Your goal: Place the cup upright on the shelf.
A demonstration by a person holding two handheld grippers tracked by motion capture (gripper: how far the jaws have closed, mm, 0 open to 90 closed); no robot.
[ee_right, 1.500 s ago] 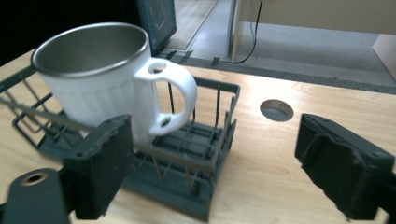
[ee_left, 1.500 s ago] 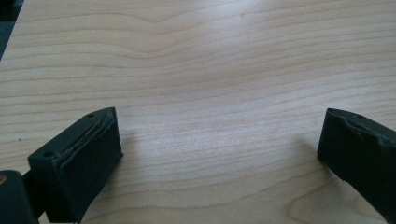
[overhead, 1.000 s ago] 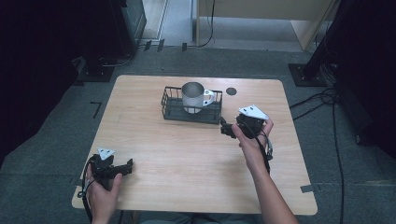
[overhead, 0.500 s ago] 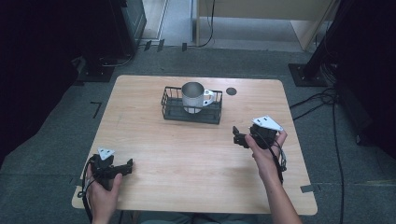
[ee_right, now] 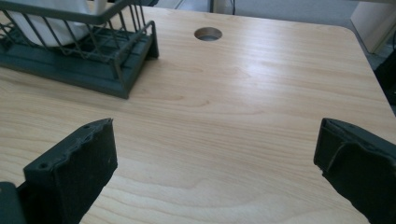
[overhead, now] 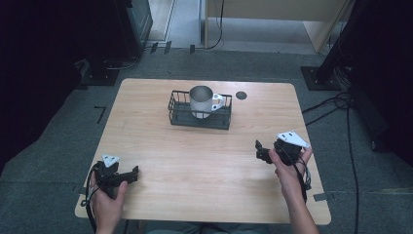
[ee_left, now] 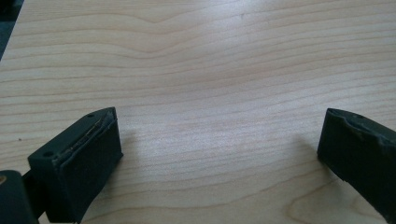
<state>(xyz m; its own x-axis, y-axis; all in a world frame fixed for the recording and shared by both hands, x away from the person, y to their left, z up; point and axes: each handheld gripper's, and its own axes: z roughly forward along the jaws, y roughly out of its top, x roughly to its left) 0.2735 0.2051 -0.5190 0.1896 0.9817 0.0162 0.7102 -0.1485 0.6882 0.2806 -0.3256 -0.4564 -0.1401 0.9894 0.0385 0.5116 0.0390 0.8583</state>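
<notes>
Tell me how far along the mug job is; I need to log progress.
Done, by the look of it: the mug stands upright inside the wire basket. Nothing is in hand: the right claw is open over bare table, apart from the basket, and the left claw is open near the front edge. Nothing obvious looks left.

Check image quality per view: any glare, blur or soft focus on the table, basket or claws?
High view: even light on the table, surroundings fall to near black, mug in the basket slightly soft. Left gripper view: bright sheen on the wood between the open left claw, grain sharp. Right gripper view: basket and table hole a little soft, right claw pads sharp, mild glare mid-table.
</notes>
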